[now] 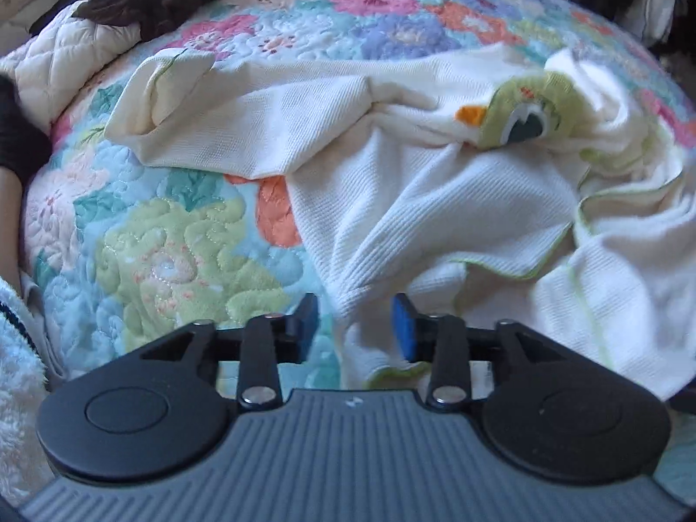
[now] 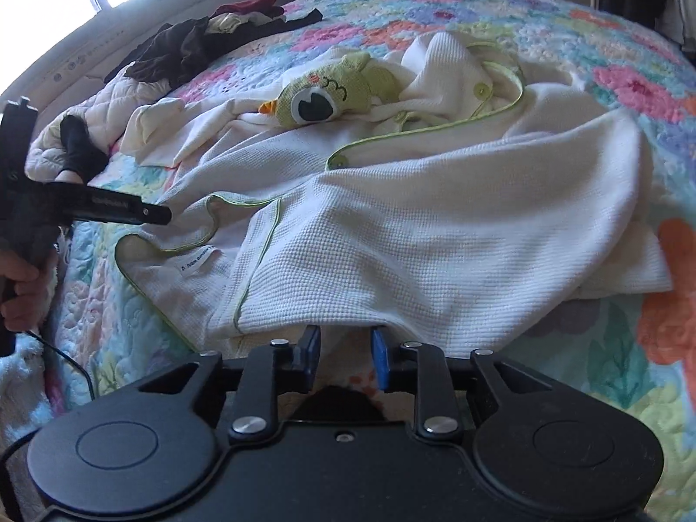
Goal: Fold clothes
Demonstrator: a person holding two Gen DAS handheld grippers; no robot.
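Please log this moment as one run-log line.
task: fold clothes | robe: rumpled on quilt | left gripper: open over robe edge | right gripper: open at hem

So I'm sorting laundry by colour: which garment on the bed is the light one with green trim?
The white waffle-knit robe, spread across the floral quilt with a green frog-face hood. The other clothes, the pile near the window, are dark brown and black.

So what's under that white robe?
A flowery quilt shows all around the robe, so the robe lies on it. Whether anything else sits beneath is hidden by the cloth.
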